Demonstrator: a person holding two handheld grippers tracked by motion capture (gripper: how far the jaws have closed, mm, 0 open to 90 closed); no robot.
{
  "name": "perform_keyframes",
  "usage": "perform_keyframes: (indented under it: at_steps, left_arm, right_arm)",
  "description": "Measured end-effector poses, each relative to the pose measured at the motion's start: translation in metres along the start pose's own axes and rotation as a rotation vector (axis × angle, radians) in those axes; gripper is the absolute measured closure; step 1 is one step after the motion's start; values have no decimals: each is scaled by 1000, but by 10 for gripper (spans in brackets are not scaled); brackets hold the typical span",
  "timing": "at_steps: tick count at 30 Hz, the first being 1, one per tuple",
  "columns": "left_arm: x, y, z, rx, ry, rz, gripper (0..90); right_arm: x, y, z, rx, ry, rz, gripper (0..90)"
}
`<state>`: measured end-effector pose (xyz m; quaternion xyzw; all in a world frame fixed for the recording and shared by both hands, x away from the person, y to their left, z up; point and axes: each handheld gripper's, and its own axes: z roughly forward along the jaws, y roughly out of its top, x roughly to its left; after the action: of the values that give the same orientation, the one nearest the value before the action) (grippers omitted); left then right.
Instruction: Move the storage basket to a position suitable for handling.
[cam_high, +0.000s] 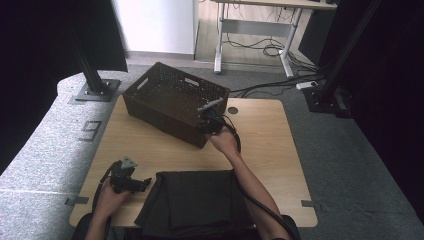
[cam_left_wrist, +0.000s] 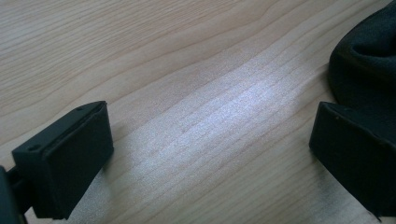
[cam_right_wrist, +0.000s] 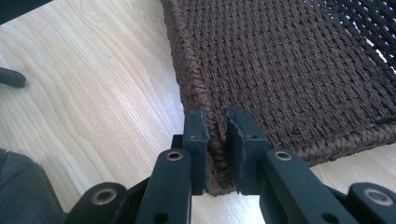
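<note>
Slippage threatens: right gripper (cam_right_wrist: 215, 154) pinches only the basket (cam_high: 165, 97) rim corner, left gripper (cam_left_wrist: 210, 154) idle, open, beside the cloth (cam_high: 195, 200).

Overhead table (cam_high: 260, 130) overview; two near tabletop close-ups.

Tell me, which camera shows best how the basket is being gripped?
The right gripper view: the right gripper is shut on the basket rim, close up. The high view shows the whole basket, the grip tiny. The left gripper view shows table and cloth.
</note>
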<state>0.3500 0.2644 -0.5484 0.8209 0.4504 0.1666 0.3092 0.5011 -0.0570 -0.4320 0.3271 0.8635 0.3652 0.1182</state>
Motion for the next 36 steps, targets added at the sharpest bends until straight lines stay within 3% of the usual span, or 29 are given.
perform_keyframes:
  at_steps: [36]
  left_arm:
    - [0,0,0,-1,0,-1,0]
  right_arm:
    - [-26,-39,-42,-6,-10,28,735]
